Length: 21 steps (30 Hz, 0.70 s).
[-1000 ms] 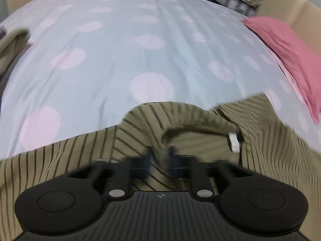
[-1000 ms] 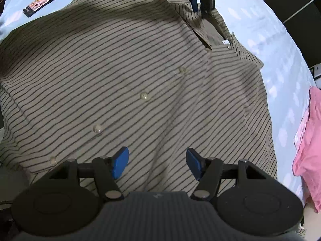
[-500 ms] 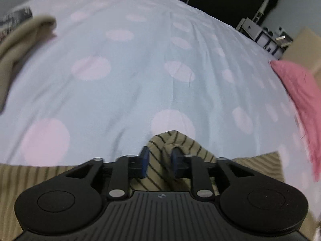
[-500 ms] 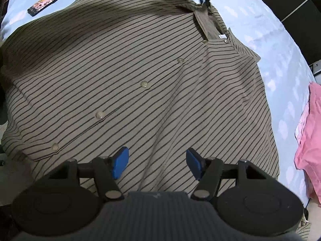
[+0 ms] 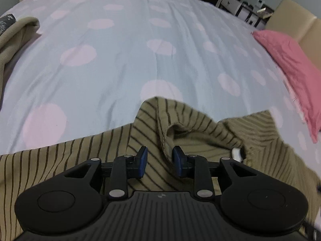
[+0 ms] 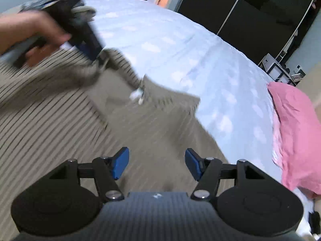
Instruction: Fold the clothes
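- Olive-tan button shirt with thin dark stripes (image 5: pixel 200 132) spread flat on a bed with a pale blue sheet dotted with pink circles (image 5: pixel 124 64); collar end pointing toward the middle of the bed.
- Left gripper (image 5: pixel 160 161) low over the shirt collar, blue pads (image 5: pixel 142 160) set a narrow gap apart, with a raised fold of the collar standing between them; not clear if the pads press the cloth.
- In the right wrist view, same left gripper (image 6: pixel 94 54) at the collar, held by a hand (image 6: pixel 34 30); much blur there.
- Small white label (image 5: pixel 236 153) just beside the collar, inside the neck opening.
- Right gripper (image 6: pixel 156 163) above the shirt body (image 6: pixel 60 110), on the side away from the collar; blue pads (image 6: pixel 120 161) spread wide, nothing between them.
- Pink pillow (image 5: pixel 289 66) at the bed edge, well apart from the shirt, to the right of the collar.
- Folded beige cloth (image 5: pixel 18 32) on the bed, far left of the collar.
- White shelf unit (image 5: pixel 236 6) and dark wardrobe doors (image 6: pixel 250 10) beyond the bed.
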Motion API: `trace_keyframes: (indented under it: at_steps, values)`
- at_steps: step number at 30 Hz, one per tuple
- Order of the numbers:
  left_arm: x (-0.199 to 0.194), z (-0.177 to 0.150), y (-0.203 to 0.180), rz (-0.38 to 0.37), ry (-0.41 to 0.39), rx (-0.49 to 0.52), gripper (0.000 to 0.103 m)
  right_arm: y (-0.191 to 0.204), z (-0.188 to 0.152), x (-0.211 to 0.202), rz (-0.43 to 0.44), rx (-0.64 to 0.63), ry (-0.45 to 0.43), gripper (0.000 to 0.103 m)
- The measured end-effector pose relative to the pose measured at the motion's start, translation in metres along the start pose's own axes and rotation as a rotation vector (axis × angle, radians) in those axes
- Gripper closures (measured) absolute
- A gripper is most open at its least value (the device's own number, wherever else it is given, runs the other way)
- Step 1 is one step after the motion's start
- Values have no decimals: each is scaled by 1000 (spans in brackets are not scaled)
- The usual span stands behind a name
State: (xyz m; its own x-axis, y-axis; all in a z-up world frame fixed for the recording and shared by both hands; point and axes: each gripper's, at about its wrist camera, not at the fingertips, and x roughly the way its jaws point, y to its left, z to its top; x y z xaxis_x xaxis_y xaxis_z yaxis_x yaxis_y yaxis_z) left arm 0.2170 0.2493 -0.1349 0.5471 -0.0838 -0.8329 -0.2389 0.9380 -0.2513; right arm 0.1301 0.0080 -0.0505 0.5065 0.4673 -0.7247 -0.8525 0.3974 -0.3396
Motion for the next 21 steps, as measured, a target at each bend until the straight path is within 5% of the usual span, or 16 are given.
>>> trace_keyframes:
  at_steps: [7,11,21]
  values:
    - [7,5,14,-67,8,-44,77,13,80,97,-61,39,-41,46]
    - [10,3,17,-80,2,-39,77,17,101,136,-64,82,27,76]
    - [6,2,17,-81,0,-37,77,4,110,161,38,291,41,70]
